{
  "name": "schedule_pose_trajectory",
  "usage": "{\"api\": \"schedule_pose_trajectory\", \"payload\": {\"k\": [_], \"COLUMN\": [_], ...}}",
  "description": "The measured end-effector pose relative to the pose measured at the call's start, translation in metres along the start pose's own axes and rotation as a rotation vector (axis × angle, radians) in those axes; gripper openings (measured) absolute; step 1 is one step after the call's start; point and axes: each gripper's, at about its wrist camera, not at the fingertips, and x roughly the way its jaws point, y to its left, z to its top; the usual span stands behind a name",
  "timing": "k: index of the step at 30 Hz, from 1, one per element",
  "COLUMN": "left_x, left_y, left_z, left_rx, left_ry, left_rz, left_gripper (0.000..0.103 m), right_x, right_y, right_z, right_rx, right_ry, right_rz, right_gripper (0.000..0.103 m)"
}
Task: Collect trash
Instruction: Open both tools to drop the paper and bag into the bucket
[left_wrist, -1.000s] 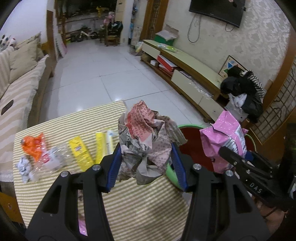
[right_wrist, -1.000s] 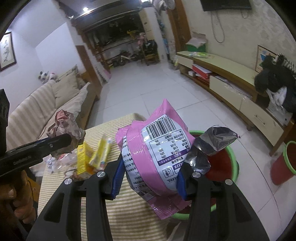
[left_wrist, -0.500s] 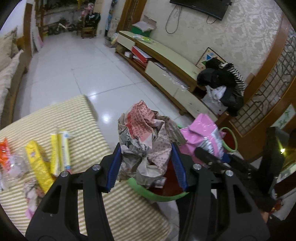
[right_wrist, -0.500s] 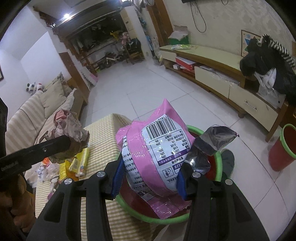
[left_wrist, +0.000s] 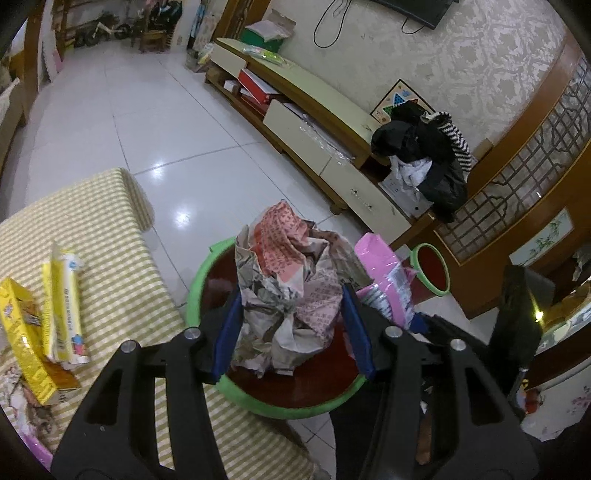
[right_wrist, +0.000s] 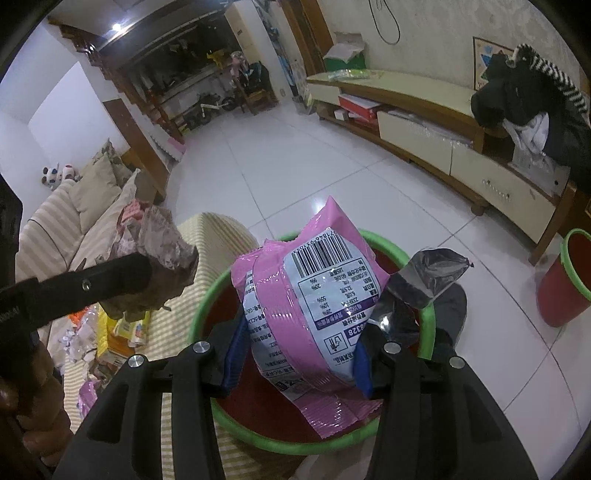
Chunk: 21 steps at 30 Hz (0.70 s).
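My left gripper (left_wrist: 291, 328) is shut on a crumpled ball of printed paper (left_wrist: 291, 284), held over the red bin with a green rim (left_wrist: 280, 410) beside the table. My right gripper (right_wrist: 295, 350) is shut on a pink snack bag (right_wrist: 314, 295) with a barcode and a silver inside, also above that bin (right_wrist: 207, 288). In the left wrist view the pink bag (left_wrist: 384, 273) shows just right of the paper ball. In the right wrist view the paper ball (right_wrist: 155, 251) and the left gripper's finger (right_wrist: 92, 288) appear at the left.
The striped yellow tablecloth (left_wrist: 92, 236) carries yellow cartons (left_wrist: 62, 302) and more wrappers at its left. A second, smaller red bin (left_wrist: 430, 267) stands on the tiled floor further right. A low TV cabinet (left_wrist: 317, 122) runs along the wall; a sofa (right_wrist: 55, 221) lies left.
Both grippers moved off the table, to the right and down, and now hang over the red bin. Each keeps its grip on its trash.
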Motion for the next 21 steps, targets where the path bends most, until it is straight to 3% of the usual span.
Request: {"api": "schedule_pose_trajectory", "payload": {"k": [11, 16, 21], "left_x": [0.023, 0.022, 0.009], "left_y": [0.006, 0.012, 0.017], "left_z": [0.006, 0.009, 0.011], "left_rx": [-0.046, -0.084, -0.098], "left_ry": [0.027, 0.008, -0.018], "left_rz": [-0.062, -0.085, -0.081], "left_gripper": [0.053, 0.086, 0.097], "right_x": [0.017, 0.020, 0.019], "right_y": [-0.007, -0.004, 0.004], "right_z": [-0.001, -0.001, -0.002], "right_rx": [-0.008, -0.018, -0.026], "right_ry": [0.043, 0.043, 0.042], "right_rz": [-0.005, -0.007, -0.018], "right_gripper": [0.049, 0.066, 0.086]}}
